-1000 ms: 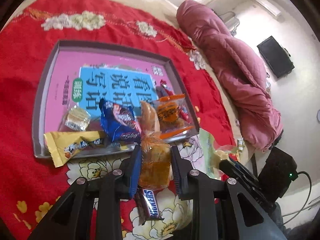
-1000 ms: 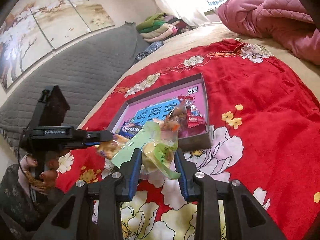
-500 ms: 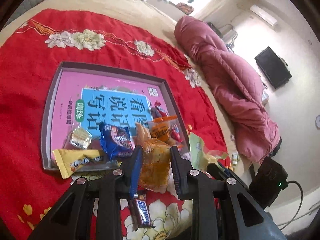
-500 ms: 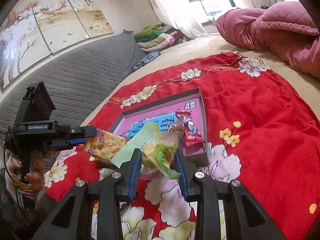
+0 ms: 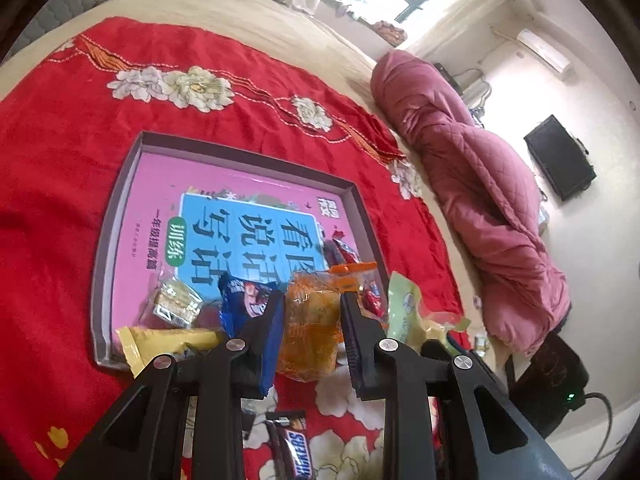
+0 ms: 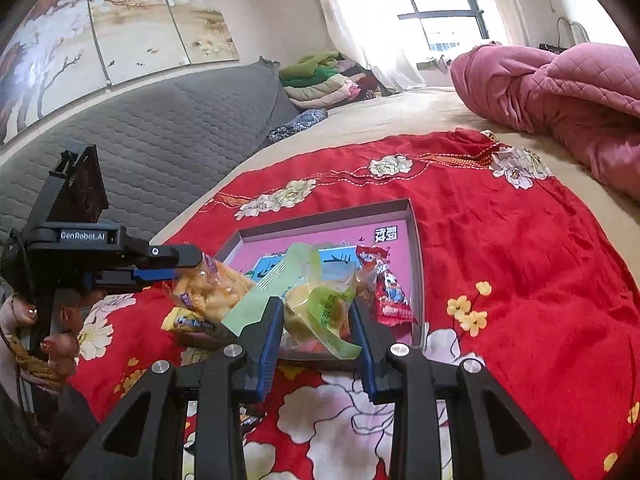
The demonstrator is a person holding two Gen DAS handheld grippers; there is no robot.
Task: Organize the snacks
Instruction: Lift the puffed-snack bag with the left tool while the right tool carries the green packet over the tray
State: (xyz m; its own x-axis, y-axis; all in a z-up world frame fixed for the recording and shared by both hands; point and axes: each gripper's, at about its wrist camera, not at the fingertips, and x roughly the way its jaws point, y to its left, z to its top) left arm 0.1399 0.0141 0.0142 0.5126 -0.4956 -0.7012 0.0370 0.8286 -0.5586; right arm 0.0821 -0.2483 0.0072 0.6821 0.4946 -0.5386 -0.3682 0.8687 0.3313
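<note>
My left gripper [image 5: 312, 312] is shut on an orange snack packet [image 5: 310, 328] and holds it above the near edge of the grey tray [image 5: 120, 204]. My right gripper [image 6: 316, 312] is shut on a green-wrapped yellow snack [image 6: 316, 304], also above the tray's [image 6: 416, 240] near edge. The tray has a pink and blue book as its floor and holds a blue packet [image 5: 240, 300], a small clear-wrapped sweet [image 5: 176, 304], a yellow packet [image 5: 168, 344] hanging over the rim, and red packets [image 6: 390, 292]. The left gripper [image 6: 176, 264] with its orange packet [image 6: 208, 292] also shows in the right wrist view.
A Snickers bar [image 5: 292, 448] lies on the red flowered cloth [image 5: 52, 168] below my left gripper. A rolled pink quilt [image 5: 480, 184] lies along the bed's right side. A grey padded headboard [image 6: 160, 136] and folded clothes [image 6: 320, 80] stand beyond the cloth.
Both grippers have risen and pulled back from the tray with their packets still held. The Snickers bar stays on the cloth.
</note>
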